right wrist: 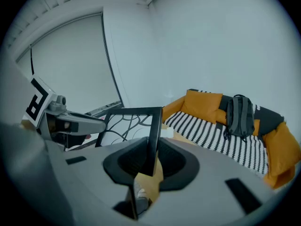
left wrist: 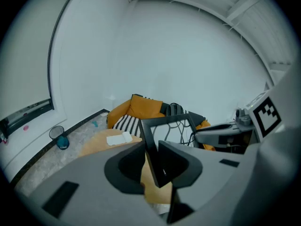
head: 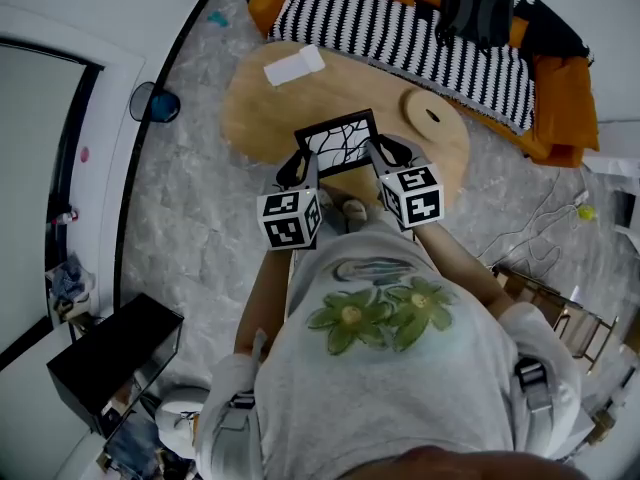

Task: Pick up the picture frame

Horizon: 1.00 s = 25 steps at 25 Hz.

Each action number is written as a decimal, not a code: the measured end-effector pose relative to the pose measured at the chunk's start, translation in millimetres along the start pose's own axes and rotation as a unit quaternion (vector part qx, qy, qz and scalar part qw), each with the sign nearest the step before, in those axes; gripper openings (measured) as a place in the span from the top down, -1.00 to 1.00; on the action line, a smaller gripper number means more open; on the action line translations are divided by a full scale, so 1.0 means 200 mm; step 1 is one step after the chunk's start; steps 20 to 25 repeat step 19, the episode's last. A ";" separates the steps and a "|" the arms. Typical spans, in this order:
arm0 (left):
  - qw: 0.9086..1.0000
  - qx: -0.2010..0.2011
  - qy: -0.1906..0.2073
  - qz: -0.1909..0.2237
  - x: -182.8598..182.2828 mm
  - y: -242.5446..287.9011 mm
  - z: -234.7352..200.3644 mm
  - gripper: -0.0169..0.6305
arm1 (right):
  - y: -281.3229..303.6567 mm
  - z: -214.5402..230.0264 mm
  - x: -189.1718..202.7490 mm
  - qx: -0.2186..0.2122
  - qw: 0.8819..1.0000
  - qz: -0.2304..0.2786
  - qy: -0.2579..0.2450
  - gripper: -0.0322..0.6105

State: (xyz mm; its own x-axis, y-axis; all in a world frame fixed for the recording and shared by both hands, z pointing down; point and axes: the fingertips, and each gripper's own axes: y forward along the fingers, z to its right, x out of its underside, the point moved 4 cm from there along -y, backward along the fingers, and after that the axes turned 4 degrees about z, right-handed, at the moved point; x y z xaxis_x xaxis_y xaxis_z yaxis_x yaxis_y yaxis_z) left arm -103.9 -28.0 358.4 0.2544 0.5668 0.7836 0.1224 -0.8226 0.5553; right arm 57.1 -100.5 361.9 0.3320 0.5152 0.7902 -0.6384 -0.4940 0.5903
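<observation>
The picture frame (head: 340,140) is black-edged, with a white picture of black curved lines. It hangs tilted above the oval wooden table (head: 262,118), held from both sides. My left gripper (head: 299,166) is shut on the frame's left edge, and my right gripper (head: 381,154) is shut on its right edge. In the left gripper view the left gripper (left wrist: 154,161) pinches the frame's edge (left wrist: 151,142) between its dark pads. In the right gripper view the right gripper (right wrist: 150,159) clamps the frame's other edge (right wrist: 153,135), and the patterned picture (right wrist: 124,125) spreads to the left.
A folded white cloth (head: 294,65) and a round wooden disc (head: 430,116) lie on the table. Behind it stands an orange sofa (head: 560,98) with a striped blanket (head: 400,30) and a dark backpack (head: 475,3). A blue bin (head: 155,103) stands at the left wall, and a black box (head: 110,358) at the lower left.
</observation>
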 end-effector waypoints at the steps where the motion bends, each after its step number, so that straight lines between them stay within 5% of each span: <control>1: 1.000 0.000 0.003 0.002 0.00 -0.01 0.00 0.65 | -0.01 0.00 0.00 -0.001 1.000 0.002 0.001 0.66; 25: 1.000 -0.013 0.010 0.004 0.02 -0.08 0.01 0.65 | -0.04 -0.05 0.02 -0.016 1.000 0.007 0.009 0.66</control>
